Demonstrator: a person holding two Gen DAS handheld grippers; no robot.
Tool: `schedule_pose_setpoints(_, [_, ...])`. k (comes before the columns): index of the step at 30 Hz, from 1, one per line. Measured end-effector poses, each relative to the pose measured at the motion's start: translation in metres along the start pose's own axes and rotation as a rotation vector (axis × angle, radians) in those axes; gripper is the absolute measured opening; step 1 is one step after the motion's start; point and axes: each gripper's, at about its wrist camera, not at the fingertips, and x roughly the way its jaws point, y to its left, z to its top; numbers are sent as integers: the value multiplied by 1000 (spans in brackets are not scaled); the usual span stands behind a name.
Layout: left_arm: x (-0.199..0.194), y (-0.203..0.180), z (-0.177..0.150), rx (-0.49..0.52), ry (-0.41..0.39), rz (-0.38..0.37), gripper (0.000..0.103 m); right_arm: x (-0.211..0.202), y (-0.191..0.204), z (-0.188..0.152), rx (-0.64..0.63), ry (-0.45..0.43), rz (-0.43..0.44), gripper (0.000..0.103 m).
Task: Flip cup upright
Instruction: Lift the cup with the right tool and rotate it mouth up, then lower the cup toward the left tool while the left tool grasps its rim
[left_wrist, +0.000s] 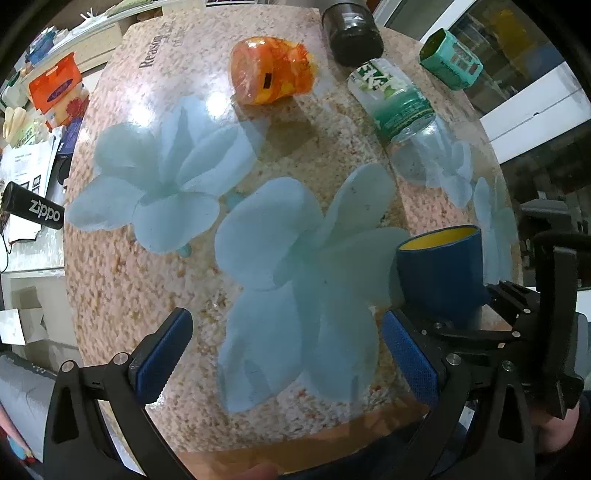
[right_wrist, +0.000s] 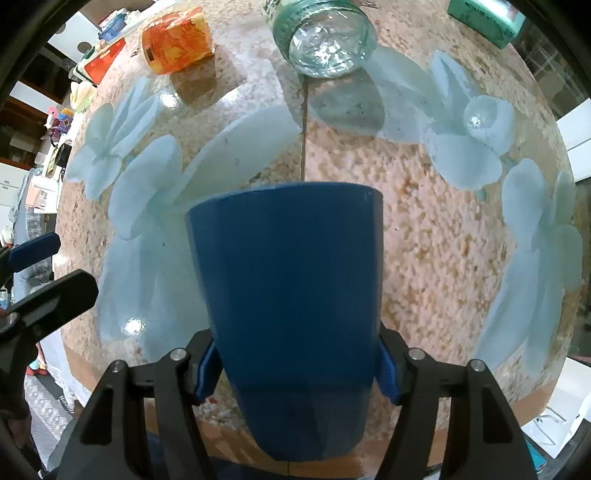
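Note:
A dark blue cup (right_wrist: 291, 295) with a yellow inside fills the middle of the right wrist view. My right gripper (right_wrist: 295, 363) is shut on its lower body, a blue pad on each side. In the left wrist view the cup (left_wrist: 441, 273) stands with its yellow mouth up near the table's right edge, with the right gripper (left_wrist: 461, 328) clamped low on it. My left gripper (left_wrist: 284, 354) is open and empty above the flowered tabletop, to the left of the cup.
The round table (left_wrist: 122, 288) has a pink pebble and blue flower pattern. At its far side lie an orange packet (left_wrist: 271, 72), a clear green-labelled bottle (left_wrist: 395, 99) on its side, a dark jar (left_wrist: 351, 31) and a green carton (left_wrist: 450, 59). A cluttered desk stands left.

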Motion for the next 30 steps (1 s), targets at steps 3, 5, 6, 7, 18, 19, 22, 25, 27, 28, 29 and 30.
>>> schedule_pose_setpoints(3, [0, 3, -1, -8, 0, -5, 103, 11, 14, -1, -13, -2, -19, 66])
schedule_pose_setpoints(5, [-1, 5, -1, -13, -2, -9, 103, 14, 16, -1, -14, -4, -20, 66])
schedule_pose_setpoints(6, [-1, 6, -1, -15, -2, -10, 103, 15, 21, 2, -12, -3, -19, 66])
schedule_pose_setpoints(7, [-2, 6, -2, -16, -3, -11, 103, 17, 22, 2, -10, -3, -19, 67])
schedule_pose_setpoints(18, [-9, 15, -3, -33, -1, -27, 103, 4, 21, -2, -11, -17, -4, 103])
schedule_pose_setpoints(19, [-11, 16, -3, -35, -2, -31, 103, 1, 21, -3, -14, -23, -6, 103])
schedule_pose_setpoints(22, [-19, 16, -2, -37, -11, -41, 103, -12, 20, -9, -15, -43, -11, 103])
schedule_pose_setpoints(25, [-31, 12, 0, -27, -30, -48, 103, -27, 18, -16, -2, -60, -2, 103])
schedule_pose_setpoints(27, [-40, 11, 0, -21, -34, -58, 103, -41, 17, -23, -1, -82, -10, 103])
schedule_pose_setpoints(28, [-43, 9, 1, -19, -37, -67, 103, -46, 17, -27, 0, -91, -12, 103])
schedule_pose_setpoints(29, [-47, 6, 2, -17, -40, -75, 103, -52, 16, -30, 0, -98, -13, 103])
schedule_pose_setpoints(30, [-51, 3, 2, -14, -44, -80, 103, -57, 13, -34, 1, -108, -13, 103])
